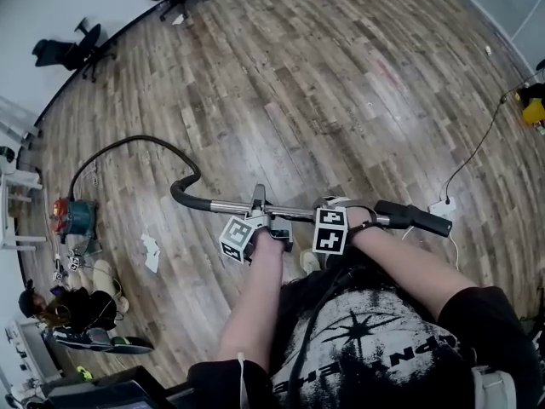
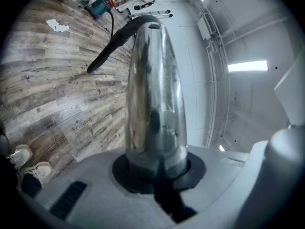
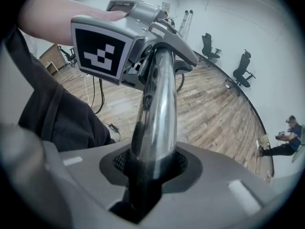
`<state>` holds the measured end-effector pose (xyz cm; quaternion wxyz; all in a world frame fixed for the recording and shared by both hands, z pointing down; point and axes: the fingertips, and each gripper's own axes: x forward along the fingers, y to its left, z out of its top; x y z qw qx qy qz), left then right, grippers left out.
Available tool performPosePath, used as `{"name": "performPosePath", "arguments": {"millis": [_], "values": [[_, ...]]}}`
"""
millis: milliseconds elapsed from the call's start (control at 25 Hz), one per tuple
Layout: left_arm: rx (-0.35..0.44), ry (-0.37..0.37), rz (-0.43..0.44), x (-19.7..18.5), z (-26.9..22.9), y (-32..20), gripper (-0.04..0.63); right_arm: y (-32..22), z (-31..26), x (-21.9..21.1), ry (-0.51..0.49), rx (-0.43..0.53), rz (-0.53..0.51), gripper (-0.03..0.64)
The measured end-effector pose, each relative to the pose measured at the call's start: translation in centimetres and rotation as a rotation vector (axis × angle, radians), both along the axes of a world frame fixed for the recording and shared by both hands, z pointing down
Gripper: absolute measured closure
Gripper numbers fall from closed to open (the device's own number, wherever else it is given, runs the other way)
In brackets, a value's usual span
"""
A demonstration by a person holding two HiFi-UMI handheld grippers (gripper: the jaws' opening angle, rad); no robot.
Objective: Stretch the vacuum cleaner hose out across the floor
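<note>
Your left gripper and right gripper each have their fingers clamped on the metal tube, held level above the floor. The hose curves from the tube's left end across the floor to the vacuum.

**Big, bare office-style test hall**

A wide wood-plank floor runs to a plain white wall. Wheeled office chairs stand along the wall at the upper left. Strip lights glow in a high white ceiling. At the right a cable trails to a power strip. A person sits at the lower left.
</note>
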<state>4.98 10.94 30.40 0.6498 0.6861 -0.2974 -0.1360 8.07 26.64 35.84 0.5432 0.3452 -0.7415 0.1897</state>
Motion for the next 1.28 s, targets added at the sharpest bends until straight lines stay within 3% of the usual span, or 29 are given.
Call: {"name": "performPosePath", "arguments": {"millis": [200, 680, 1280], "values": [[-0.030, 0.018, 0.013, 0.2, 0.9, 1.8, 0.555, 1.9, 0.2, 0.2, 0.041, 0.000, 0.021, 0.491], [-0.025, -0.033, -0.033, 1.9, -0.4, 7.2, 0.555, 7.5, -1.0, 2.2, -0.016, -0.011, -0.013, 0.494], [-0.017, -0.051, -0.125, 6.5, -0.4, 21.5, 0.554, 21.1, -0.9, 8.3, -0.041, 0.001, -0.119, 0.492]]}}
